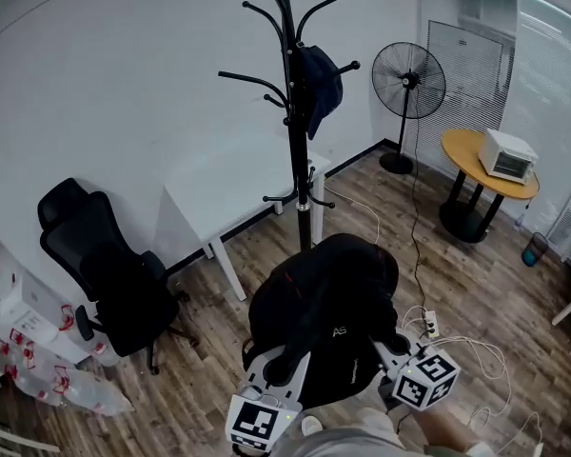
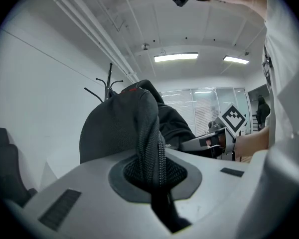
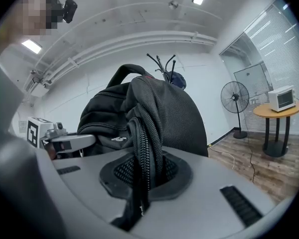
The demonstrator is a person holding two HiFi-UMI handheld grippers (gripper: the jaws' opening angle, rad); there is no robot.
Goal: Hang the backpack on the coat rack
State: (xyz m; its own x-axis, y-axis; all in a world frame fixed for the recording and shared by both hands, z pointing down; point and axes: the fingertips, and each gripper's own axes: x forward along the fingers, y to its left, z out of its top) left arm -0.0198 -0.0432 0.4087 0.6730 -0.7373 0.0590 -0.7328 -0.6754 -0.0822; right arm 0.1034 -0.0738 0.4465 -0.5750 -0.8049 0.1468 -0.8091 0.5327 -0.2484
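Observation:
A black backpack hangs in the air between my two grippers, in front of the black coat rack. My left gripper is shut on the backpack's left shoulder strap, which runs down between its jaws. My right gripper is shut on the right shoulder strap. The backpack's bulk fills the middle of the left gripper view, and the pack looms the same way in the right gripper view. The rack's hooks peek out above it. A dark cap hangs on one upper hook.
A white table stands against the wall behind the rack. A black office chair is at the left. A standing fan and a round yellow table with a white appliance are at the right. Cables lie on the wooden floor.

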